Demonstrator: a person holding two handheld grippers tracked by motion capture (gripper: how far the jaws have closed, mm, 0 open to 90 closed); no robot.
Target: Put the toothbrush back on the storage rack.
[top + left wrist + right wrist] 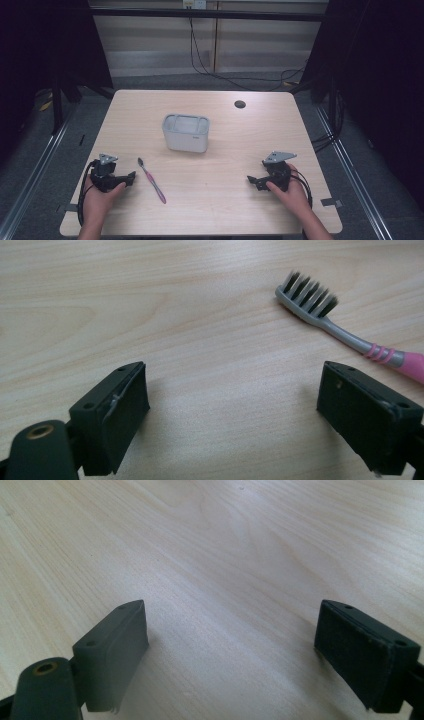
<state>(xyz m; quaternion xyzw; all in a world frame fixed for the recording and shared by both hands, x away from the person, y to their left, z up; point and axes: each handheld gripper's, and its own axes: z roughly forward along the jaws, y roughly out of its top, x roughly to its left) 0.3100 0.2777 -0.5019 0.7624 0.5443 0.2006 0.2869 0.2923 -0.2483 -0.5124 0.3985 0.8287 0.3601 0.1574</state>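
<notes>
Both grippers' fingers are spread apart, empty, low over the pale wood-grain counter (pixel 225 165): left gripper (pixel 131 177) at 7 o'clock, right gripper (pixel 251 179) at 5. A pink-and-grey toothbrush (pixel 151 180) lies just beside the left; a grey rectangular bin (pixel 186 133) stands at centre. Black cables (pixel 210 70) cross the grey floor beyond.

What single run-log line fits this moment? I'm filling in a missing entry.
left gripper: open, empty | right gripper: open, empty | toothbrush: flat on table | bin: upright, untouched
</notes>
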